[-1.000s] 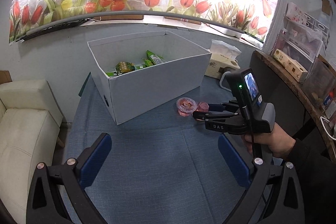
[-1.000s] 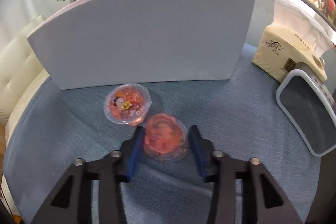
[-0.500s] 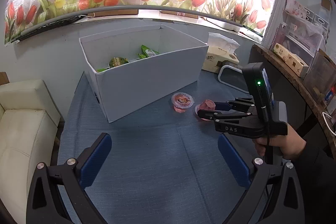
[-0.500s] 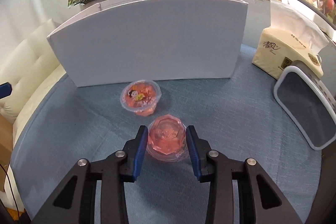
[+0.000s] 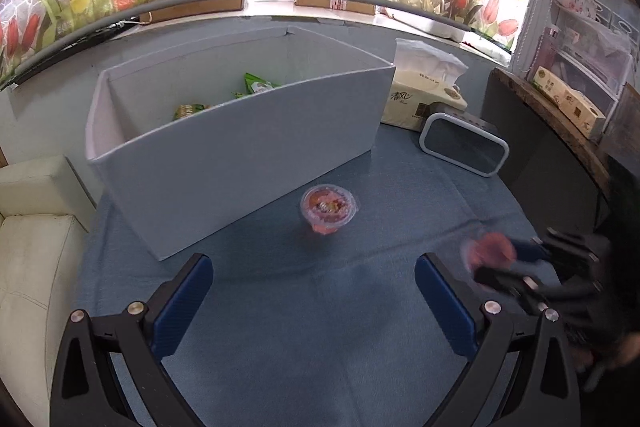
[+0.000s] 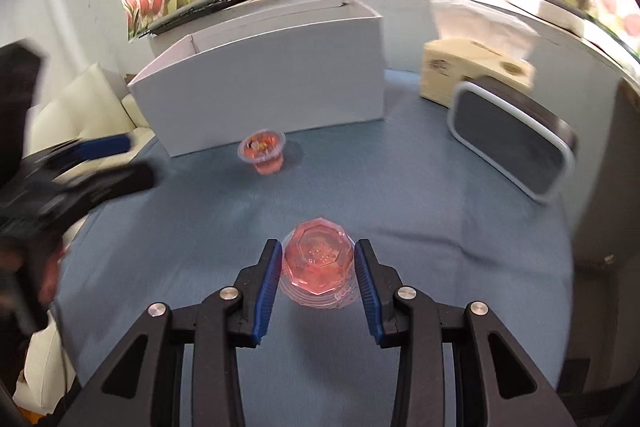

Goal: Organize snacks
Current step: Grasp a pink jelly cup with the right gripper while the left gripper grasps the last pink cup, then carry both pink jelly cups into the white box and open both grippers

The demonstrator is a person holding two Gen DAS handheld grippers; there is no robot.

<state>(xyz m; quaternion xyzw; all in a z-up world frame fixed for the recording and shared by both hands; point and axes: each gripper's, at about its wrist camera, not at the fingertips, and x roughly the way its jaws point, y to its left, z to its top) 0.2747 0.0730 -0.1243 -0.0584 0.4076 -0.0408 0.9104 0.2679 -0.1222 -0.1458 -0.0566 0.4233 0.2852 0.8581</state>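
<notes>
While the right gripper (image 6: 316, 267) holds an inverted pink jelly cup (image 6: 318, 261) between its blue pads, with both pads against the cup's sides, the cup's faceted base faces up and its wider rim faces down. Whether the cup is clear of the blue desk (image 6: 440, 195) cannot be told from the right wrist view. In the left wrist view the same cup (image 5: 490, 251) appears blurred at the right edge, carried in that gripper.

The left gripper (image 5: 312, 291) is spread wide and holds nothing. A second jelly cup (image 5: 329, 209) stands upright on the desk, printed lid up, directly ahead of the left gripper and centred between its fingers. It sits just in front of the long wall of the white storage box (image 5: 240, 147), near but apart from it.

The box lies beyond both cups, its long axis across the view, with green snack packets (image 5: 258, 87) already inside. The held cup must therefore travel forward and to the left, then clear the near wall before release. The left gripper is judged nearer to the standing cup; the right gripper is well apart from it.

A tissue box (image 5: 424, 95) and a white-rimmed tray (image 5: 464, 147) stand to the right of the storage box.
</notes>
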